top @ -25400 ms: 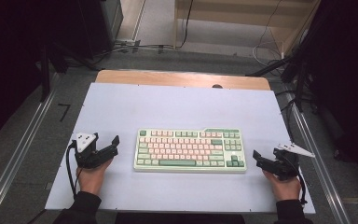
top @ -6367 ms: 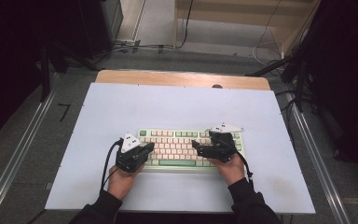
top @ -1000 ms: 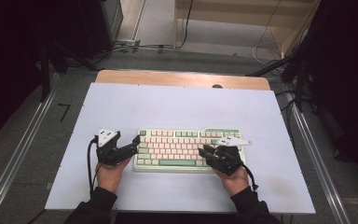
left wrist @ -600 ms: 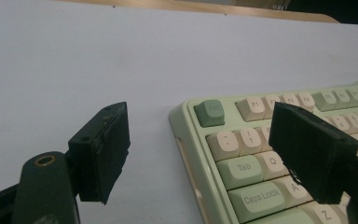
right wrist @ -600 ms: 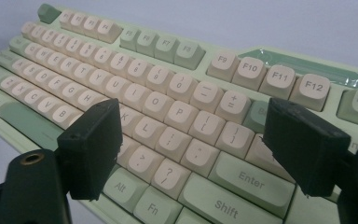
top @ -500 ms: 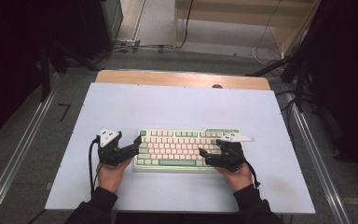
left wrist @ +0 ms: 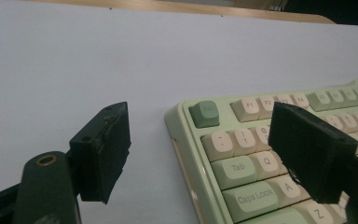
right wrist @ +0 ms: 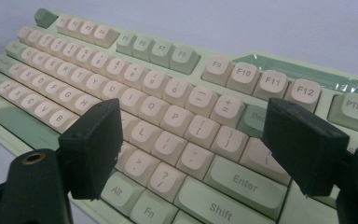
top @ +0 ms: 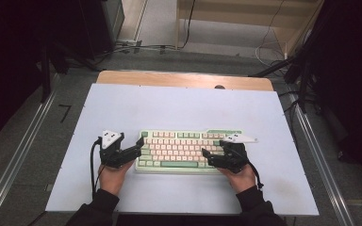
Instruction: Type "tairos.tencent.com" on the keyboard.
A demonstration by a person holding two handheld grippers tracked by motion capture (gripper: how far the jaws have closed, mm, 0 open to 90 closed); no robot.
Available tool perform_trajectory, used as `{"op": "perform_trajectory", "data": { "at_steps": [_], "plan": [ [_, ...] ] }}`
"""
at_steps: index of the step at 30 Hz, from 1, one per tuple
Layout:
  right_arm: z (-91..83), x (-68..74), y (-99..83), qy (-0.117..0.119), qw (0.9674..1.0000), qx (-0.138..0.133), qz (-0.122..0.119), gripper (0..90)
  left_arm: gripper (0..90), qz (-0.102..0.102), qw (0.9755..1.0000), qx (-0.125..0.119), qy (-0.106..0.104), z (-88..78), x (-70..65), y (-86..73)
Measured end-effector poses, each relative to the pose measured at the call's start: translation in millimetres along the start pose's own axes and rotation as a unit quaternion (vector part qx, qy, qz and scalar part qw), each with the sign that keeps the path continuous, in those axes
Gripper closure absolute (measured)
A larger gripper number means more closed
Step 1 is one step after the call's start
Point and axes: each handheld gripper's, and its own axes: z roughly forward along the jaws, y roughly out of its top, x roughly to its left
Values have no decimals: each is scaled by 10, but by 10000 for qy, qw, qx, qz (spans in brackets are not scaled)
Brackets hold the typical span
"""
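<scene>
Two grippers, one keyboard (top: 188, 150), lying flat at the middle of my pale, smooth table (top: 179, 106), long side across. Glossy mint-green plastic case, rounded corners, squat cream and green keycaps in neat rows. My left gripper (top: 139, 147) sits at the board's nine o'clock end, its blocky matt-black jaws spread wide either side of the top-left corner, nothing pinched. My right gripper (top: 206, 157) hovers low over the keys at the four o'clock end; its jaws have just sprung apart and stand wide above the Enter row, holding nothing. Both wrists rest low, forearms angled inward
</scene>
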Motion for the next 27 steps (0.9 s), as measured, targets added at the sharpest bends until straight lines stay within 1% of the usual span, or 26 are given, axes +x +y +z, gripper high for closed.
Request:
{"op": "perform_trajectory", "data": {
  "at_steps": [2,4,6,8,10,11,15,17,19,21,23,24,25,27],
  "plan": [
    [2,-2,-2,-8,10000,6,6,183,220,-17,10000,10,-39,0,-14,2],
    [-1,-4,2,-15,10000,1,1,183,237,28,9999,52,-109,-1,-35,3],
    [-8,-1,10,-24,10000,-8,-10,183,259,39,9997,108,-218,2,-60,7],
    [-13,1,9,-23,10000,-18,-1,183,260,77,9993,198,-296,11,-91,13],
    [-10,4,7,-19,10000,4,-9,183,277,83,9989,234,-405,22,-127,13],
    [-8,6,7,-15,10000,14,-7,183,278,120,9986,248,-446,27,-147,12],
    [-3,8,11,-24,10000,13,-10,185,328,343,9978,252,-516,43,-235,23],
    [0,7,10,-19,10000,21,10,185,333,374,9973,243,-577,61,-278,32],
    [5,5,11,-20,10000,32,-2,186,337,358,9964,317,-698,94,-321,51],
    [7,7,16,-12,10000,16,-2,189,298,421,9954,411,-761,124,-362,71],
    [7,14,17,-6,10000,22,11,189,255,450,9953,403,-759,132,-397,77],
    [9,16,15,-6,10000,30,8,189,249,429,9956,354,-759,129,-408,80],
    [12,17,13,-8,10000,48,-1,189,229,365,9957,306,-798,127,-414,85],
    [19,19,12,0,10000,62,-26,189,171,264,9944,252,-994,122,-407,99]
  ]
}}
